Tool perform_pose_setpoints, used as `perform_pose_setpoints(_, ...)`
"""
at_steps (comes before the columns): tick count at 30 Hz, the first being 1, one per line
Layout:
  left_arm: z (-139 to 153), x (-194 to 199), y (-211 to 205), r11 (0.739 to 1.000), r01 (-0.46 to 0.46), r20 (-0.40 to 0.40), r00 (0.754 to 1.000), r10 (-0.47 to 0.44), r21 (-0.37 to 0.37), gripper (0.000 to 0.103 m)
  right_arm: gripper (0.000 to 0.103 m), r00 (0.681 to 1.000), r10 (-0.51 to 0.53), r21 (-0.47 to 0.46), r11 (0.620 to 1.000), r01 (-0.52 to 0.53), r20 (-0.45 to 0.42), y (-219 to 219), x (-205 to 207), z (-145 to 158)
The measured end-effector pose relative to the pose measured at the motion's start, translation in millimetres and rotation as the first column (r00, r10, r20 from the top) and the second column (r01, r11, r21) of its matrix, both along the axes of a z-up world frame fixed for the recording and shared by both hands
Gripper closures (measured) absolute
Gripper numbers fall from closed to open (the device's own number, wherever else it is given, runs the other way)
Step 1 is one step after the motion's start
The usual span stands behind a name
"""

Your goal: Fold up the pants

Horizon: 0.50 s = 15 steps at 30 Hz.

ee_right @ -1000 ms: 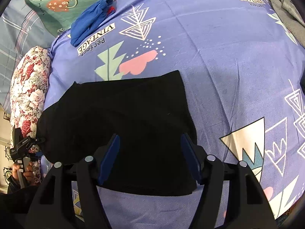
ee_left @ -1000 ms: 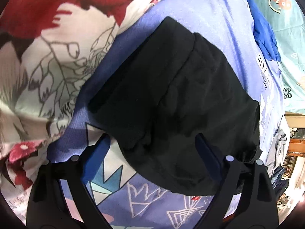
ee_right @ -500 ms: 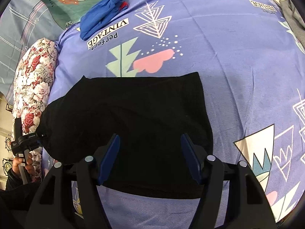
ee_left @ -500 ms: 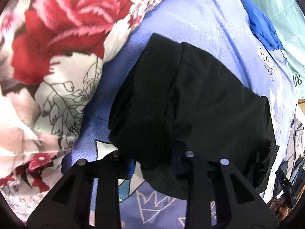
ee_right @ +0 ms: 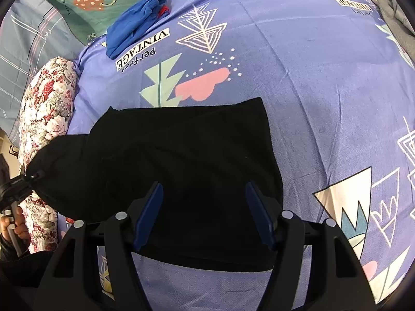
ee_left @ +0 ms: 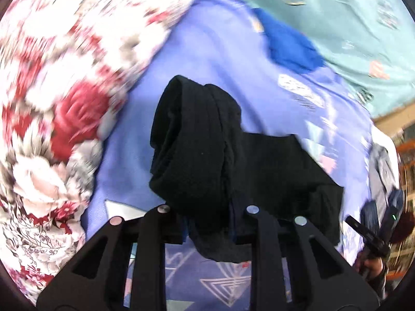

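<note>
Open purple bedspread (ee_right: 324, 83) right of and beyond the black pants (ee_right: 181, 160). Hemmed in along the left edge by a floral quilt (ee_right: 44, 108). Blocked toward the far left corner by a blue garment (ee_right: 135, 23).

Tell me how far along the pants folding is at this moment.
Partly done: the black pants already lie as a compact layered rectangle on the purple bedsheet. In hand: the left gripper is shut on one end, lifting it. The right gripper hovers open. Final fold remains.
</note>
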<state>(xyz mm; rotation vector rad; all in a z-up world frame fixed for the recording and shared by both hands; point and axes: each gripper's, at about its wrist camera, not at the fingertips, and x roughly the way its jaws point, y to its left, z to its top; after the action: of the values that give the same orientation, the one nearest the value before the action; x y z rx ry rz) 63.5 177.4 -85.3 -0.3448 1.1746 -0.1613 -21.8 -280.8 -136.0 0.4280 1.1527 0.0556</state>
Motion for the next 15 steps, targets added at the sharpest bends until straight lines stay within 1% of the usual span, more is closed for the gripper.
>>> perform_pose_setpoints(3, 19, 1, -23, 0.996, 0.074, 0.023, 0.997, -0.073, -0.04, 0.082, 0.036, 1.0, -0.004, 0.005, 1.0, 0.004, 0.004, -1, -1, -1)
perform_pose_setpoints(7, 39, 1, -60, 0.979, 0.199, 0.063, 0.978, -0.197, -0.037, 0.082, 0.036, 1.0, -0.013, 0.016, 1.0, 0.012, 0.019, -5, -3, 2)
perform_pose_setpoints(9, 44, 2, -77, 0.971, 0.235, 0.067, 0.971, -0.231, -0.051, 0.082, 0.036, 0.999, -0.017, 0.023, 1.0, 0.016, 0.028, -8, -5, 5)
perform_pose_setpoints(12, 53, -1, -103, 0.952, 0.299, 0.088, 0.952, -0.293, -0.066, 0.082, 0.036, 0.999, -0.035, 0.032, 0.999, 0.034, 0.037, -15, -9, 6)
perform_pose_setpoints(14, 57, -2, -123, 0.933, 0.353, 0.093, 0.934, -0.346, -0.069, 0.082, 0.036, 0.998, -0.055, 0.045, 0.998, 0.053, 0.041, -22, -13, 6)
perform_pose_setpoints(15, 59, -3, -135, 0.92, 0.386, 0.089, 0.921, -0.379, -0.074, 0.082, 0.036, 0.997, -0.061, 0.049, 0.997, 0.059, 0.043, -24, -14, 5)
